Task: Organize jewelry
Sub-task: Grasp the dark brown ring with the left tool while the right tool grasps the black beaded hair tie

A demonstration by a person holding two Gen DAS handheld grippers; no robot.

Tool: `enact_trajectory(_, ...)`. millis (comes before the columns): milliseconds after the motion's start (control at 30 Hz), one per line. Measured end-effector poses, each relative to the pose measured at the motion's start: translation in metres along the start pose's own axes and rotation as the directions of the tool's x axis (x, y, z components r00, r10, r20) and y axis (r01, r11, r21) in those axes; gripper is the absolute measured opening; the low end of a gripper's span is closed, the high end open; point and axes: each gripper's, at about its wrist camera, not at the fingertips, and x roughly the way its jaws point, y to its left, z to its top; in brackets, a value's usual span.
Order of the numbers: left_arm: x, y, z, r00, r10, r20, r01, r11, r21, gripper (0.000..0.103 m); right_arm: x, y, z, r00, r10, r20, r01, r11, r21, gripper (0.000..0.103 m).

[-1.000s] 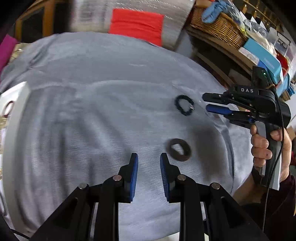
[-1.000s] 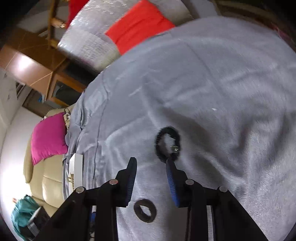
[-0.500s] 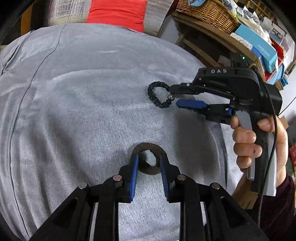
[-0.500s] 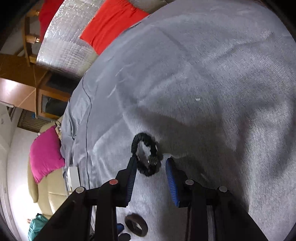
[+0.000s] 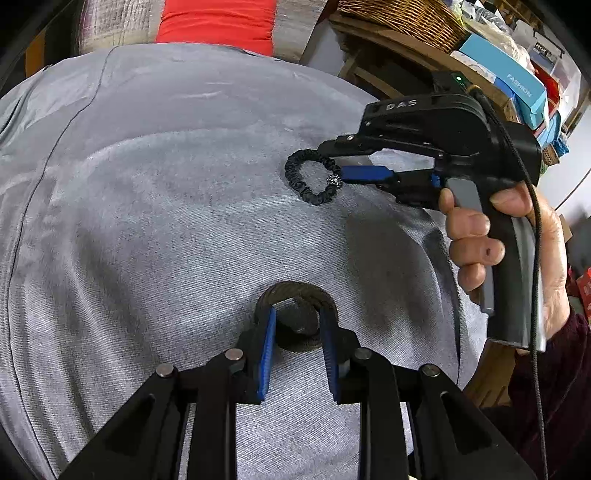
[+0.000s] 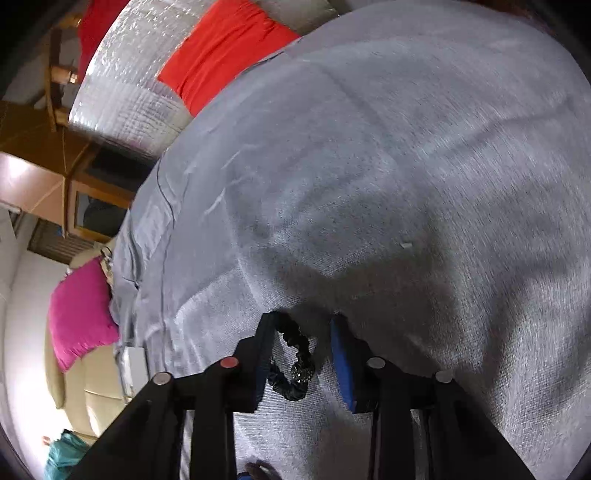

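Observation:
A brown ring-shaped band lies on the grey cloth. My left gripper stands over it, open, its blue pads covering the band's two sides while the near arc shows in the gap. Farther right lies a black ruffled band with a sparkly bead. My right gripper, held in a hand, reaches its edge. In the right wrist view that black band sits between the fingers of the right gripper. The jaws are closing; the left finger touches it and the right pad stands apart.
The grey cloth covers a rounded, soft surface. Red and silver cushions lie beyond it. A wicker basket and boxes fill shelves at the right. A pink cushion and a white tray edge are off to the left.
My left gripper moved right and down until its fingers came over the brown band. My right gripper advanced onto the black band, which now sits between its narrowing fingers.

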Motion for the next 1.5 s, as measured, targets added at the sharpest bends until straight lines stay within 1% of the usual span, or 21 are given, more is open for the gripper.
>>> enact_trajectory(33, 0.000, 0.000, -0.001, 1.000, -0.001, 0.000, 0.001, 1.000, 0.002, 0.022, 0.002, 0.003, 0.000, 1.000, -0.015, -0.003, 0.015, 1.000, -0.021, 0.026)
enact_trajectory(100, 0.001, -0.002, 0.000, 1.000, 0.001, 0.001, -0.001, 1.000, 0.011, 0.015, 0.004, 0.009, -0.002, 0.999, -0.044, -0.006, 0.044, 0.997, -0.063, 0.024)
enact_trajectory(167, 0.002, -0.005, -0.001, 1.000, 0.010, 0.000, -0.010, 1.000, 0.025, 0.012, 0.003, 0.014, -0.004, 0.997, -0.077, -0.001, 0.076, 0.992, -0.100, 0.017)
enact_trajectory(267, 0.004, -0.008, -0.001, 1.000, 0.023, 0.004, -0.023, 0.999, 0.036, 0.008, 0.000, 0.021, -0.007, 0.993, -0.115, 0.011, 0.115, 0.982, -0.152, 0.011)
enact_trajectory(333, 0.002, -0.008, -0.002, 1.000, 0.021, 0.013, -0.022, 0.999, 0.040, 0.007, -0.004, 0.022, -0.009, 0.992, -0.123, 0.016, 0.124, 0.979, -0.161, 0.010)
enact_trajectory(500, -0.010, -0.008, -0.003, 0.999, 0.013, 0.039, -0.015, 0.999, 0.051, 0.006, -0.018, 0.019, -0.011, 0.996, -0.087, 0.026, 0.090, 0.985, -0.147, 0.010)
enact_trajectory(633, -0.019, 0.001, -0.003, 0.998, 0.012, 0.067, -0.014, 0.999, 0.042, 0.006, -0.026, 0.017, -0.012, 0.999, -0.041, 0.025, 0.044, 0.990, -0.133, 0.009)
enact_trajectory(733, -0.022, 0.006, -0.002, 0.997, 0.006, 0.072, -0.008, 0.999, 0.035, 0.006, -0.032, 0.020, -0.014, 0.999, -0.013, 0.034, 0.018, 0.990, -0.138, 0.009)
enact_trajectory(867, -0.021, 0.011, -0.002, 0.999, -0.007, 0.041, 0.006, 1.000, 0.013, 0.006, -0.029, 0.026, -0.018, 0.999, -0.017, 0.029, 0.021, 0.989, -0.148, 0.009)
enact_trajectory(933, -0.014, 0.011, -0.001, 0.999, -0.019, 0.026, 0.019, 1.000, -0.005, 0.007, -0.025, 0.025, -0.019, 1.000, -0.024, 0.017, 0.026, 0.989, -0.145, 0.009)
enact_trajectory(967, -0.013, 0.011, 0.000, 0.999, -0.029, 0.023, 0.029, 1.000, -0.009, 0.009, -0.023, 0.024, -0.019, 1.000, -0.028, 0.014, 0.030, 0.989, -0.143, 0.009)
enact_trajectory(1033, -0.012, 0.010, 0.001, 0.999, -0.028, 0.022, 0.028, 1.000, -0.009, 0.023, -0.021, 0.022, -0.019, 1.000, -0.028, 0.006, 0.028, 0.990, -0.136, 0.009)
enact_trajectory(1067, -0.011, 0.009, 0.001, 0.999, -0.029, 0.021, 0.029, 1.000, -0.009, 0.041, -0.019, 0.020, -0.019, 1.000, -0.027, 0.001, 0.027, 0.991, -0.132, 0.009)
enact_trajectory(1100, -0.013, 0.008, 0.001, 0.999, -0.031, 0.026, 0.031, 0.999, -0.008, 0.054, -0.019, 0.020, -0.019, 1.000, -0.028, -0.001, 0.028, 0.991, -0.129, 0.009)
enact_trajectory(1200, -0.016, 0.004, 0.003, 0.999, -0.027, 0.045, 0.027, 1.000, 0.009, 0.056, -0.016, 0.015, -0.019, 1.000, -0.010, -0.026, 0.007, 0.993, -0.118, 0.010)
enact_trajectory(1233, -0.015, 0.004, 0.003, 0.999, -0.024, 0.042, 0.024, 1.000, 0.008, 0.056, -0.015, 0.013, -0.019, 0.999, -0.001, -0.036, -0.003, 0.994, -0.109, 0.013)
enact_trajectory(1333, -0.004, 0.004, 0.004, 1.000, -0.011, 0.016, 0.011, 1.000, -0.003, 0.056, -0.014, 0.010, -0.018, 0.999, 0.026, -0.048, -0.030, 0.995, -0.093, 0.013)
enact_trajectory(1367, -0.001, 0.004, 0.004, 1.000, -0.005, 0.010, 0.005, 1.000, -0.005, 0.052, -0.015, 0.010, -0.018, 0.999, 0.028, -0.042, -0.032, 0.995, -0.096, 0.013)
enact_trajectory(1400, 0.001, 0.005, 0.004, 1.000, -0.003, 0.004, 0.003, 1.000, -0.006, 0.040, -0.016, 0.011, -0.018, 0.999, 0.024, -0.034, -0.027, 0.994, -0.103, 0.013)
enact_trajectory(1467, 0.003, 0.008, 0.003, 1.000, -0.005, -0.012, 0.005, 1.000, -0.001, 0.025, -0.015, 0.011, -0.018, 0.999, 0.026, -0.042, -0.030, 0.994, -0.106, 0.013)
enact_trajectory(1500, 0.004, 0.008, 0.002, 1.000, -0.001, -0.014, 0.001, 1.000, 0.003, 0.023, -0.013, 0.011, -0.018, 0.998, 0.029, -0.049, -0.034, 0.994, -0.103, 0.013)
